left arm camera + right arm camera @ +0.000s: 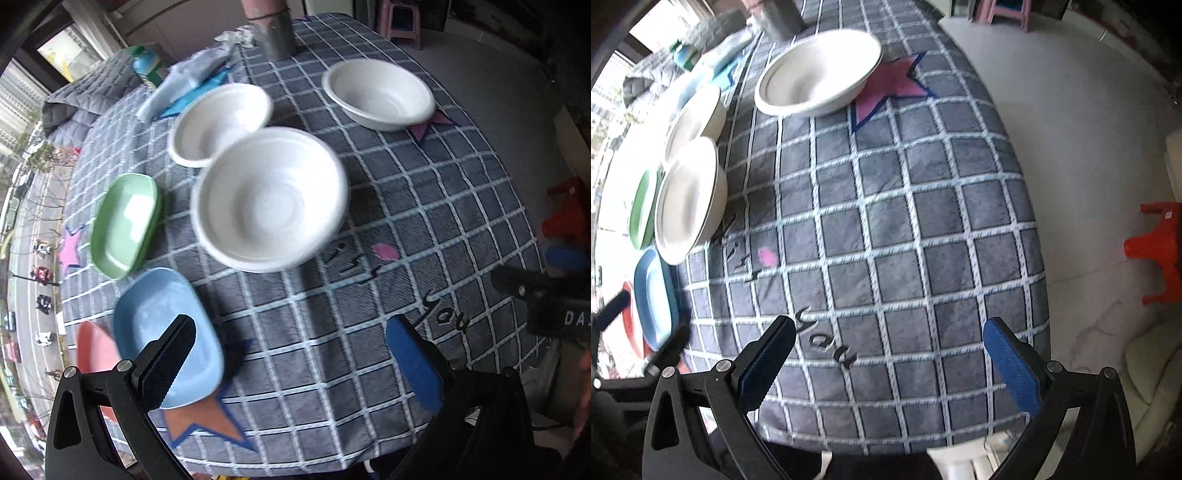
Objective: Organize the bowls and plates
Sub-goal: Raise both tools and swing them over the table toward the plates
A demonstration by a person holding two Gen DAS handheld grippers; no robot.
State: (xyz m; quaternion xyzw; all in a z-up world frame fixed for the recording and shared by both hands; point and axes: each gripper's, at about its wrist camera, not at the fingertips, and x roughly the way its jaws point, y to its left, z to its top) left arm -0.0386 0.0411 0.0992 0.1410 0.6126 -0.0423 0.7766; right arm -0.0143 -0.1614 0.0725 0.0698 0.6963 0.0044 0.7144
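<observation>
Three white bowls stand on the checked tablecloth: a near one [269, 199], one behind it at left [219, 123] and one at far right [378, 94]. A green plate [123, 225], a blue plate [166, 332] and a red plate [96, 350] lie along the left edge. My left gripper [295, 365] is open and empty over the near cloth, its left finger above the blue plate. My right gripper [890, 365] is open and empty above the table's near edge. The right wrist view shows the far bowl [818, 72], the near bowl [689, 199], the third bowl [694, 118] and the blue plate [653, 299].
A grey cylinder [275, 33], a green bottle [147, 68] and a pale blue cloth [184, 83] sit at the table's far side. The table edge [1015, 184] drops to the floor on the right, with a red stool [1160, 251] there.
</observation>
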